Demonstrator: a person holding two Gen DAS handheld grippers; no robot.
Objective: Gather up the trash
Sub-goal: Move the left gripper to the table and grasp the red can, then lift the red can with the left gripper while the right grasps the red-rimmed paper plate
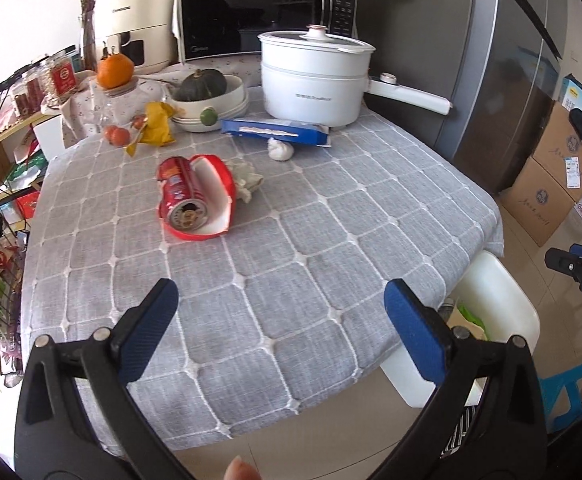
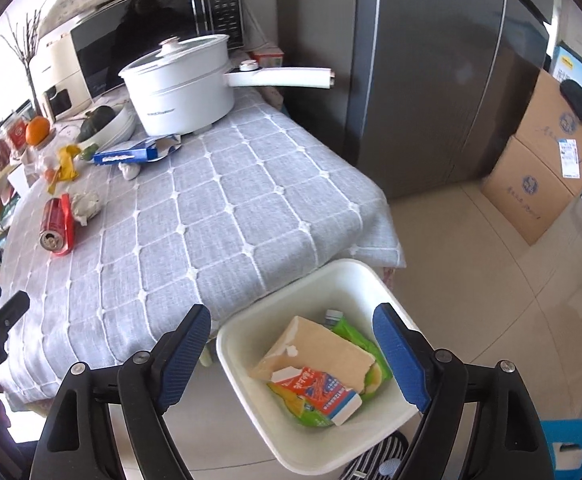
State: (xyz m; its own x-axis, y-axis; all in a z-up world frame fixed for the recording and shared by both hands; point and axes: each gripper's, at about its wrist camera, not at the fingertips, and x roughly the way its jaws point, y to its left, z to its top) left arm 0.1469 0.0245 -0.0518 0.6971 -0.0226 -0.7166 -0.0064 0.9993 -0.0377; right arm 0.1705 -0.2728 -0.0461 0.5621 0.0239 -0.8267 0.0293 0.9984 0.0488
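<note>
My left gripper (image 1: 281, 320) hangs open and empty over the near part of the grey checked tablecloth (image 1: 331, 216). Farther in, a red drink can (image 1: 179, 196) lies on its side in a red tray (image 1: 221, 188), with a crumpled tissue (image 1: 249, 178) beside it. A yellow wrapper (image 1: 157, 124), a torn blue box (image 1: 279, 132) and a white paper ball (image 1: 279, 151) lie farther back. My right gripper (image 2: 291, 344) is open and empty above the white bin (image 2: 311, 276) on the floor. The bin holds a cardboard piece (image 2: 323, 344), a green wrapper (image 2: 355, 336) and an orange carton (image 2: 323, 394).
A white electric pot (image 1: 311, 80) with a long handle stands at the back, with a microwave (image 1: 259, 8) behind it. A bowl with a squash (image 1: 207, 96) and an orange (image 1: 115, 70) sit back left. A fridge (image 2: 431, 80), cardboard boxes (image 2: 543, 168) and a blue stool (image 2: 579, 444) are on the right.
</note>
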